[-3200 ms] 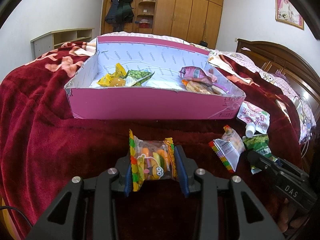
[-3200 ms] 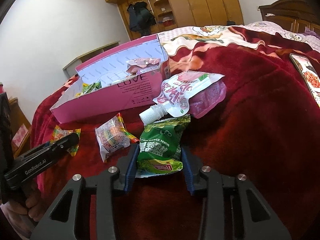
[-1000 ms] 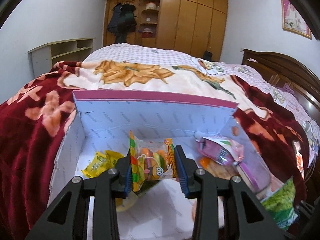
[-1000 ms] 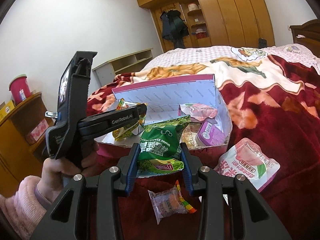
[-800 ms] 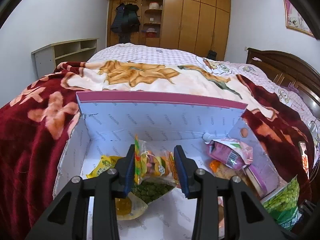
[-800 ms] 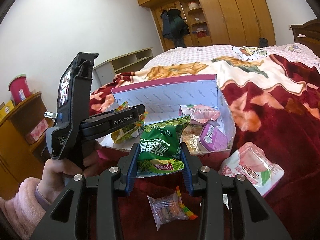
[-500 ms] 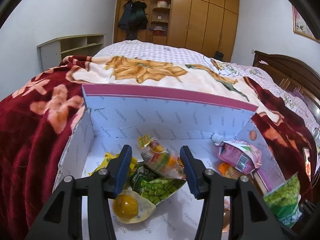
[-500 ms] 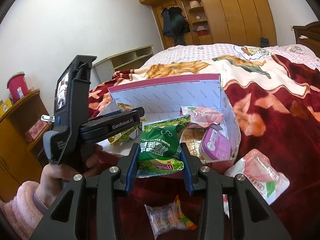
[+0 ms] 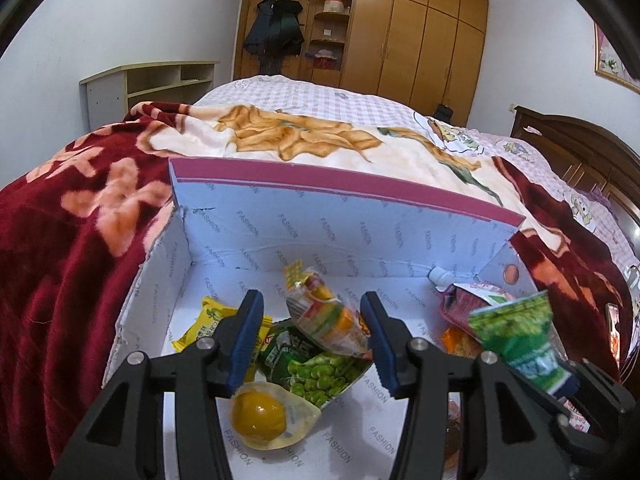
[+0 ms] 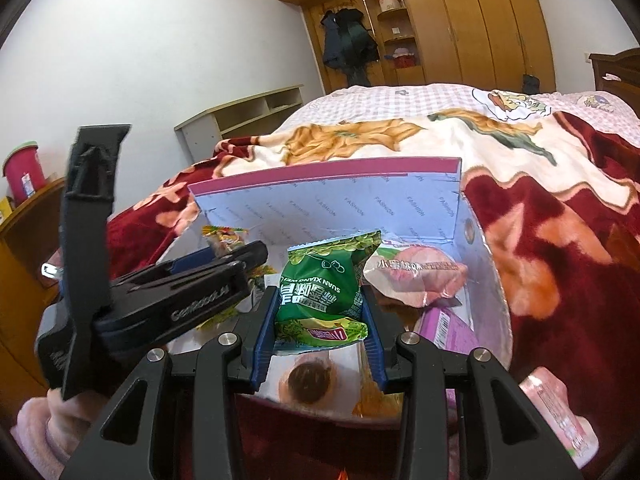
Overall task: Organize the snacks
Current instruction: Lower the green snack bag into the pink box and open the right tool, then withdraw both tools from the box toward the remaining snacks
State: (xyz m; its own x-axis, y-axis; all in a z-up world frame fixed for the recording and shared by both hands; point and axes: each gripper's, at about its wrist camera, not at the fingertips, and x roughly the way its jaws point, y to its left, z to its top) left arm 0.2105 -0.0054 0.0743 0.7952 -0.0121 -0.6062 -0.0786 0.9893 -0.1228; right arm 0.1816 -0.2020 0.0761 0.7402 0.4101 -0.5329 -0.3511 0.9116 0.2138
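Observation:
The pink box point(image 9: 320, 216) with a white inside lies open on the red blanket. My left gripper point(image 9: 312, 336) hangs open over its left half. The clear gummy packet point(image 9: 324, 320) lies loose and tilted between the fingers, resting on a green pea packet point(image 9: 316, 368). My right gripper point(image 10: 320, 320) is shut on a green snack packet point(image 10: 320, 292), just over the box's point(image 10: 328, 200) near right part. That packet point(image 9: 520, 340) also shows at the right of the left wrist view. A hand holds the left gripper point(image 10: 180, 300) beside it.
In the box lie a yellow packet point(image 9: 208, 320), a yellow jelly cup point(image 9: 260, 416), a pink pouch point(image 10: 416, 276), a purple carton point(image 10: 448, 328) and a brown jelly cup point(image 10: 308, 380). A peach pouch point(image 10: 556, 412) lies on the blanket outside, to the right.
My left gripper has opened and let go of the gummy packet, which dropped onto the pea packet. My right gripper has carried the green packet forward over the box.

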